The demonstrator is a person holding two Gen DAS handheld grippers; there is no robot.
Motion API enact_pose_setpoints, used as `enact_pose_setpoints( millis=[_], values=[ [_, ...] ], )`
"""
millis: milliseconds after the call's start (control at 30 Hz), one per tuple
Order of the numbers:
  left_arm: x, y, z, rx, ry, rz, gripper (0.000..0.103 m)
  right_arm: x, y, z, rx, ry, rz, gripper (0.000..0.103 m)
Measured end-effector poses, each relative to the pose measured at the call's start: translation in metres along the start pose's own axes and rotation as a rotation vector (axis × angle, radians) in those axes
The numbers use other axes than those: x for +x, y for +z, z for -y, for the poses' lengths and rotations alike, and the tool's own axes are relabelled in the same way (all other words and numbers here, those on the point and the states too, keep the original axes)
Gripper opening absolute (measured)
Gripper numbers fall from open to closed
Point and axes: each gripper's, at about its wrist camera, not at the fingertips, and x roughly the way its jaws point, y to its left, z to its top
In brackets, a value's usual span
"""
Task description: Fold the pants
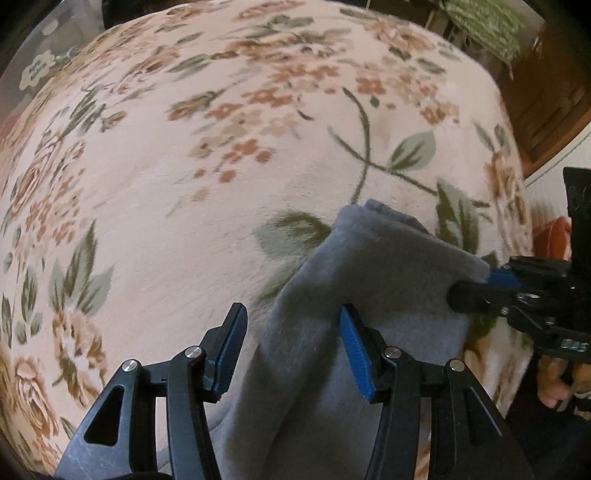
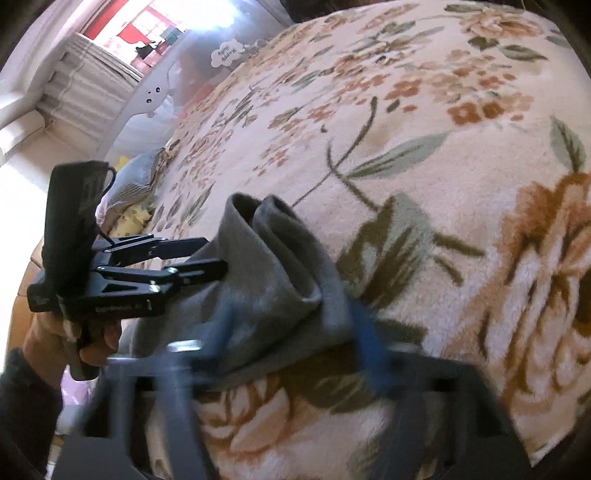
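Grey fleece pants [image 1: 373, 266] lie bunched on a floral blanket [image 1: 207, 206], one end lifted into a fold [image 2: 273, 243]. In the left wrist view my left gripper [image 1: 291, 310] stands open astride the cloth. Its right blue pad [image 1: 356, 354] lies against the fabric and its left pad [image 1: 231, 350] is clear of it. From the right, my right gripper [image 1: 480, 282] pinches the pants' edge. In the right wrist view its own fingers [image 2: 365, 347] are blurred, with the grey cloth gathered between them at my right gripper [image 2: 291, 343]. There my left gripper [image 2: 216, 258] pokes into the fold from the left.
The blanket [image 2: 443, 147] covers a bed. A mesh bed rail [image 2: 192, 70] and a striped pillow [image 2: 136, 181] lie at the bed's far side. Wooden furniture [image 1: 546, 122] and a green knitted cloth [image 1: 484, 26] stand beyond the other edge. A hand [image 2: 48, 339] holds the left gripper's handle.
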Motion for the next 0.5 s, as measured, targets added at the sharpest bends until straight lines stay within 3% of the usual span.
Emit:
enact_pose_setpoints(
  millis=[67,133,167,333,500],
  values=[
    [0.001,0.005,0.006,0.004,-0.036,0.003,0.023,0.000,0.001,0.009,0.022,0.036,-0.009,0.018],
    [-0.003,0.014,0.012,0.006,-0.038,0.009,0.019,-0.008,0.004,0.008,0.002,0.050,0.007,0.016],
    [-0.008,0.020,0.015,0.012,-0.039,0.016,0.011,-0.014,0.007,0.008,-0.005,0.057,0.019,0.015],
    [-0.030,0.051,0.041,0.011,-0.092,0.103,0.010,-0.055,0.032,0.017,-0.053,0.014,0.088,0.008],
    [-0.002,0.046,0.061,0.053,-0.031,0.048,0.013,-0.039,0.038,0.034,-0.046,-0.044,-0.013,0.007]
  ],
)
